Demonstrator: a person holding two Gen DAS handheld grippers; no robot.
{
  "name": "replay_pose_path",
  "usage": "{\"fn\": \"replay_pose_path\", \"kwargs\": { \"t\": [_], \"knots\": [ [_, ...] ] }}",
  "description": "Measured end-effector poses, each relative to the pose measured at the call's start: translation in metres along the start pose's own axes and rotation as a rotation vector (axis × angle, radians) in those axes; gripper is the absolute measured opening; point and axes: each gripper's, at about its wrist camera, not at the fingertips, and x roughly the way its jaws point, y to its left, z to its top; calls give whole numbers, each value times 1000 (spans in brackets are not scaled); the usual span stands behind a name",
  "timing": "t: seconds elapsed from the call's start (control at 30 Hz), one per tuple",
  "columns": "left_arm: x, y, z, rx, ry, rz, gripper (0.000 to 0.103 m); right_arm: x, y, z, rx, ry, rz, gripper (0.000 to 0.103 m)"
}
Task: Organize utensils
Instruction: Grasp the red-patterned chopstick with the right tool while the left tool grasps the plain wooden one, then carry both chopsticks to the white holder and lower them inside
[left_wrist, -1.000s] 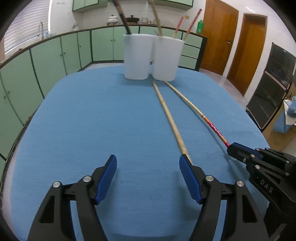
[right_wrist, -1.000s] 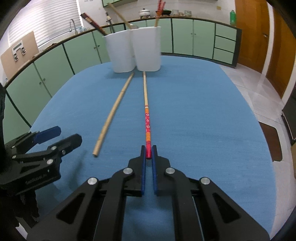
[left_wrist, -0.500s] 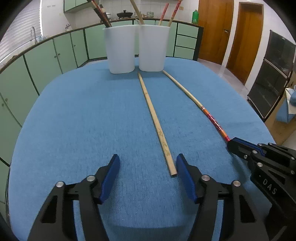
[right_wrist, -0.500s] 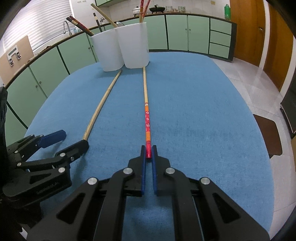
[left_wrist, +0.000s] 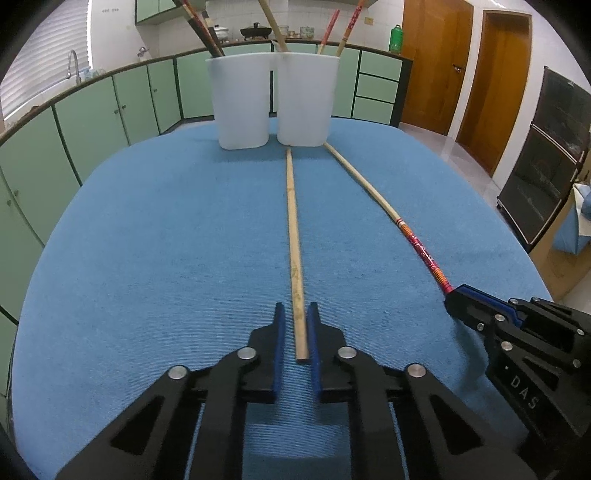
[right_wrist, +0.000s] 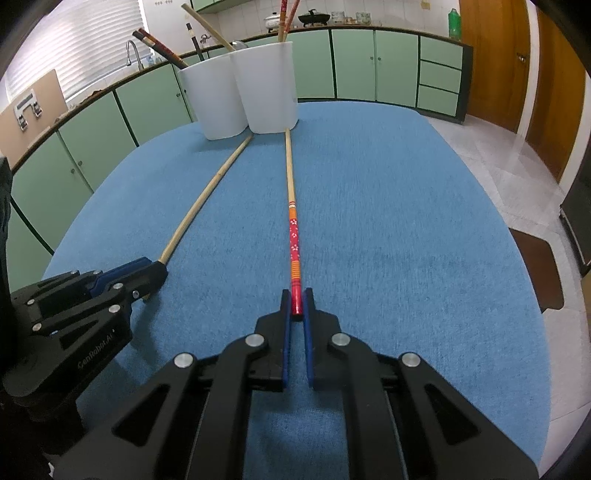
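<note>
Left wrist: gripper (left_wrist: 295, 314) clamps bamboo chopstick (left_wrist: 293, 229).

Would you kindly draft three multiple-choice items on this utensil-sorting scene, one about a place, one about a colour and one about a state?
1. Where do the far tips of the two chopsticks lying on the table point?
A. At the foot of the white cups
B. Off the table's right edge
C. Under a plate

2. What colour is the near end of the chopstick in the right gripper?
A. Green
B. Red
C. Black

3. How does the left gripper stand?
A. Wide open over bare cloth
B. Shut on a cup rim
C. Shut on the plain chopstick

Key: 1 A, both sticks run up to the white cups. 2 B, the patterned chopstick ends red in the right gripper. 3 C, the left gripper has just closed, its pads against the plain chopstick.
</note>
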Motion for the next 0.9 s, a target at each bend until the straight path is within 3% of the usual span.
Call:
{"fn": "replay_pose_path", "kwargs": {
  "t": [0.4,0.9],
  "knots": [
    [-12,8,3,-29,-23,-18,7,-12,-5,0,24,-38,49,5],
    [-98,16,36,21,-227,-4,7,-87,12,43,-79,-213,64,5]
  ]
}}
